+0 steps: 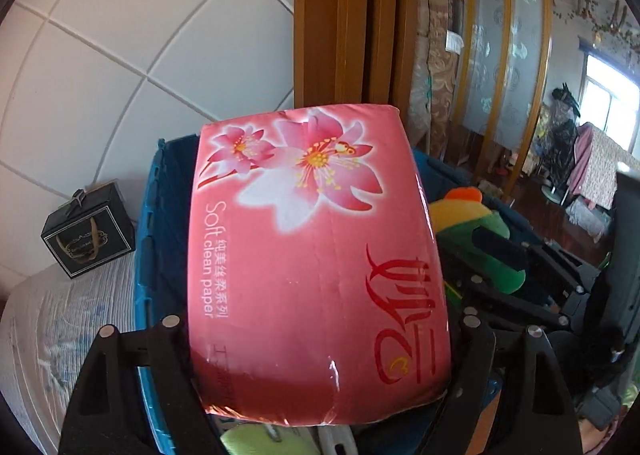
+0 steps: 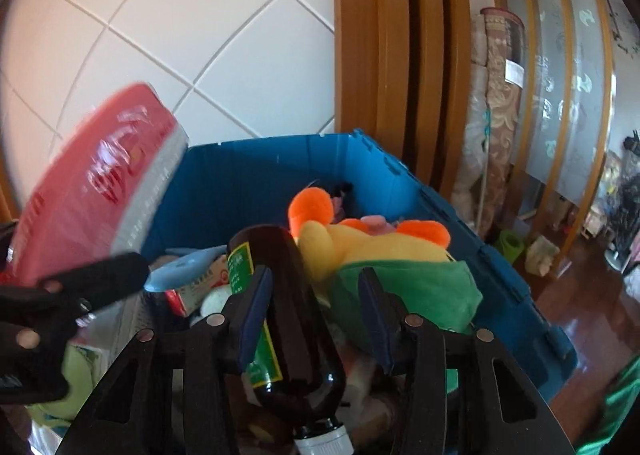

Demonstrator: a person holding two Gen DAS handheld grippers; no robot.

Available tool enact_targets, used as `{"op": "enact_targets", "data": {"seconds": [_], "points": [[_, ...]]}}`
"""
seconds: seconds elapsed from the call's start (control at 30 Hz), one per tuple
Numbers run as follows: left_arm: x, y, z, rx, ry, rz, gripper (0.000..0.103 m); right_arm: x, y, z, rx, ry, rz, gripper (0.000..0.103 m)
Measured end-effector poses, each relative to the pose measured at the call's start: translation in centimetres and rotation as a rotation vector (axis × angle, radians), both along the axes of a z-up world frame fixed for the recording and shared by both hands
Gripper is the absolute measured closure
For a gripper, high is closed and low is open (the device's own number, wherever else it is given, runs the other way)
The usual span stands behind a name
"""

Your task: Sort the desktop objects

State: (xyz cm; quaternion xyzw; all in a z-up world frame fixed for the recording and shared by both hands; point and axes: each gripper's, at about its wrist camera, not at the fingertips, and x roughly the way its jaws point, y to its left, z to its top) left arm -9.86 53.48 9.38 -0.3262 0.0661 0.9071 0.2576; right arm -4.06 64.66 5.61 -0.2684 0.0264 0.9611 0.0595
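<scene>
Several things, a plush toy (image 2: pixel 372 251) among them, already lie in the blue crate (image 2: pixel 256 175), while the left tongs (image 1: pixel 320 351) grip a tissue pack (image 1: pixel 316 255) and the right tongs (image 2: pixel 312 319) a brown bottle (image 2: pixel 296 319) above it, not yet dropped.

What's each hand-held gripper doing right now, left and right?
Left hand-held gripper: closed on the pink plastic-wrapped tissue pack.
Right hand-held gripper: holding the dark brown glass bottle with a green label.

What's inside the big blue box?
Inside the blue crate lies a plush toy, yellow, orange and green, beside a small printed carton and a light blue plastic piece. The brown bottle and tissue pack hide whatever is underneath.
</scene>
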Motion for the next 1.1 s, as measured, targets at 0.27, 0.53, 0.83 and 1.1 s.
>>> {"op": "enact_targets", "data": {"seconds": [0.27, 0.53, 0.83, 1.1], "points": [[1.0, -0.8, -0.3, 0.021, 0.006, 0.046, 0.015, 2.5, 2.1, -0.6, -0.033, -0.007, 0.017, 0.002], [4.6, -2.7, 2.0, 0.046, 0.143, 0.093, 0.011, 5.1, 2.0, 0.4, -0.055, 0.015, 0.014, 0.0], [7.0, -4.7, 2.2, 0.065, 0.212, 0.142, 0.007, 7.0, 1.6, 1.6, -0.029, 0.035, -0.042, 0.0], [7.9, -4.9, 1.2, 0.042, 0.178, 0.126, 0.007, 7.8, 0.2, 1.9, 0.073, 0.041, -0.081, 0.0]]}}
